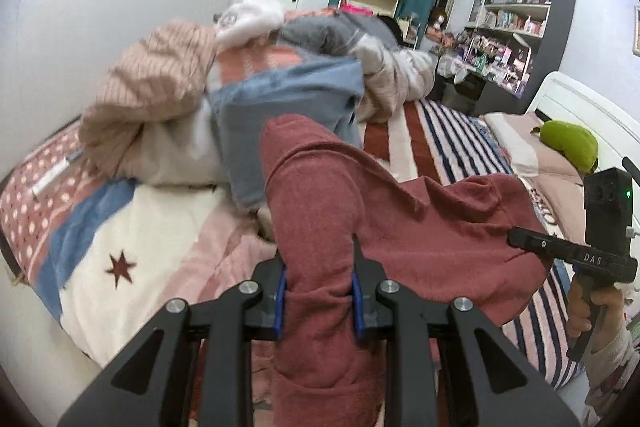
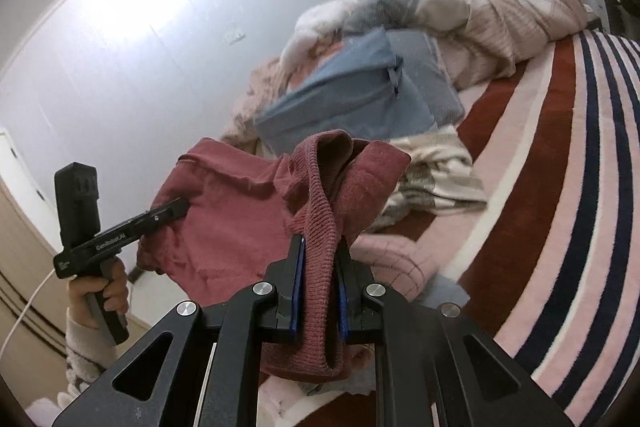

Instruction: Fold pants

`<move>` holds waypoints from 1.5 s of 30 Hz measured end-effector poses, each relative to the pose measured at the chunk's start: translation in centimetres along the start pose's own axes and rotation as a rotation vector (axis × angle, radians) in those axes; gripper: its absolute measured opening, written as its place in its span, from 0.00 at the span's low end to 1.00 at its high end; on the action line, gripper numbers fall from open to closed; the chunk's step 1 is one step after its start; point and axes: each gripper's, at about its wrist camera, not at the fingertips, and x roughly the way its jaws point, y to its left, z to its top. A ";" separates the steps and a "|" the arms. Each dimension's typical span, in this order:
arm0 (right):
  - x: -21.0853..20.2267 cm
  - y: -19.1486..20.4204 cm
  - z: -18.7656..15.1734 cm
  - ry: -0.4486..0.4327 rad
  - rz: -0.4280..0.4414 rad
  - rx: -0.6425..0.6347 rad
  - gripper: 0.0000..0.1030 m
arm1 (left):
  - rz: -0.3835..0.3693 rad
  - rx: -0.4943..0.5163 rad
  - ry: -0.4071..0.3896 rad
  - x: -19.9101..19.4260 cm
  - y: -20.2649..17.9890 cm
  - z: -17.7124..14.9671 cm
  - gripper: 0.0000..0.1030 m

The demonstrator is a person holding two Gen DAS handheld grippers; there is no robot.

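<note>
Left wrist view: my left gripper is clamped on the red pants, which stretch toward the right gripper at right. Right wrist view: that one pinches the ribbed waistband, cloth spanning left, above the striped bed.

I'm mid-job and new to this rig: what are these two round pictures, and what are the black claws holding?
There is no robot. A person holds a two-finger gripper in each hand, with a fisheye camera on each looking along its fingers. One view comes from the left gripper, the other from the right gripper; each also shows the other gripper off to the side. Both are shut on the red pants, lifted over a bed bearing a striped blanket, folded blue clothes and heaped bedding.
</note>
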 end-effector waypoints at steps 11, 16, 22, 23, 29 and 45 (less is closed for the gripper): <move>2.1 -2.0 -4.9 0.096 0.025 0.101 0.08 | -0.023 -0.076 0.118 2.7 3.2 -5.6 0.27; 2.2 -1.4 -5.1 0.090 0.001 0.072 0.09 | 0.009 -0.080 0.121 2.9 3.1 -5.6 0.36; 1.9 -0.8 -4.5 0.079 -0.035 0.032 0.14 | 0.040 -0.058 0.110 2.3 2.3 -5.1 0.42; 1.9 -0.7 -4.5 0.080 -0.037 0.028 0.14 | 0.046 -0.056 0.108 2.1 2.3 -5.0 0.44; 1.5 -0.1 -4.4 0.075 -0.053 -0.007 0.22 | 0.087 -0.047 0.090 1.1 2.1 -4.5 0.54; -5.2 1.6 -4.9 -0.018 -0.110 -0.133 0.62 | 0.127 0.075 -0.073 -3.4 -9.3 -3.5 0.72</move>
